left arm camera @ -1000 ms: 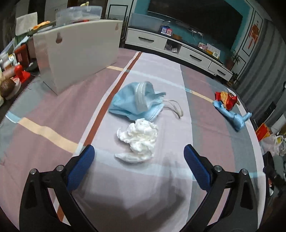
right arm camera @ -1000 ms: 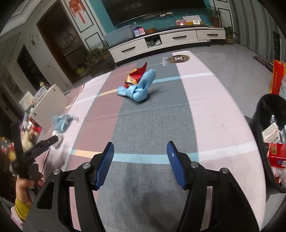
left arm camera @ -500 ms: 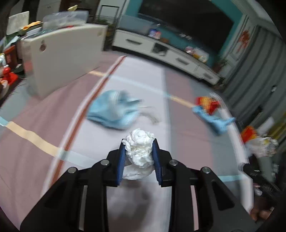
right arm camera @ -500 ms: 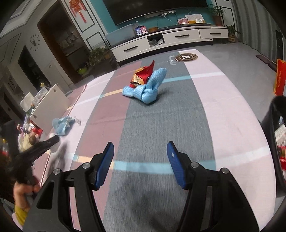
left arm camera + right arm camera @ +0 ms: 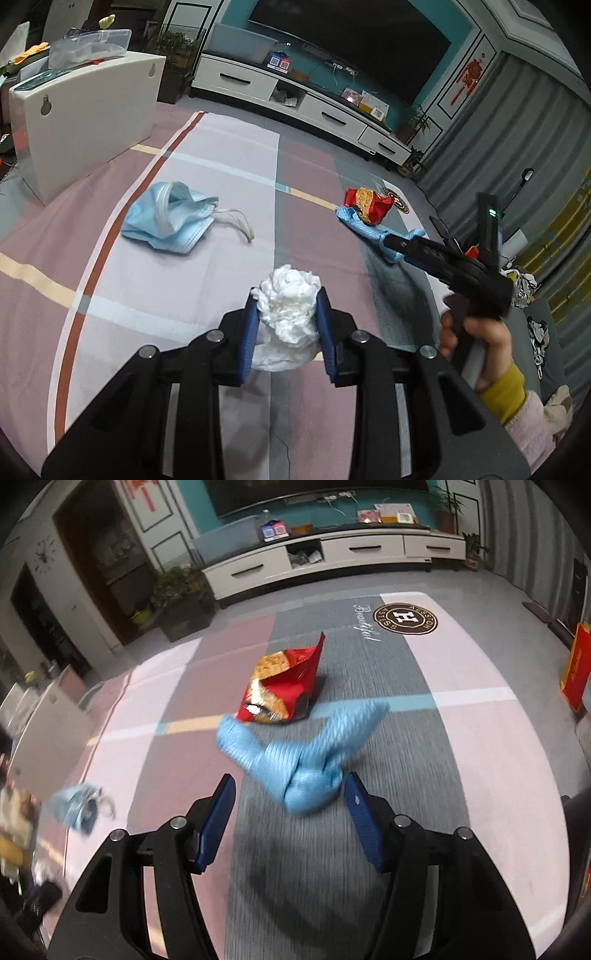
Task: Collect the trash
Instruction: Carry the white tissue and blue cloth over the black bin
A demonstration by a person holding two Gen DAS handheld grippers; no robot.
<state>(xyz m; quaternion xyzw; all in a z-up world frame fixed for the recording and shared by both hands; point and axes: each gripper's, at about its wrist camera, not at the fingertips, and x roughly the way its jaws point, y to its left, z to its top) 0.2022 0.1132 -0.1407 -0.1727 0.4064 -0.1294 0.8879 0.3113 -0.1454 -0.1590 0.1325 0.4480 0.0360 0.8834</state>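
Note:
My left gripper point(image 5: 286, 317) is shut on a crumpled white tissue point(image 5: 288, 306) and holds it above the striped rug. A blue face mask point(image 5: 170, 218) lies on the rug ahead to the left; it also shows in the right wrist view point(image 5: 75, 805). My right gripper point(image 5: 290, 805) is open, its jaws on either side of a crumpled blue cloth point(image 5: 303, 760) on the rug. A red snack wrapper point(image 5: 284, 686) lies just beyond the cloth. In the left wrist view the right gripper point(image 5: 397, 245) reaches over the blue cloth point(image 5: 364, 229) and wrapper point(image 5: 367, 199).
A white board point(image 5: 85, 122) stands at the rug's left edge, with clutter behind it. A white TV cabinet point(image 5: 295, 107) runs along the far wall. A red bag point(image 5: 574, 672) stands on the floor at the right. Bags of trash point(image 5: 524, 288) lie at the right.
My left gripper closed on the white tissue and lifted it off the rug. My right gripper moved forward until the blue cloth lay between its open jaws.

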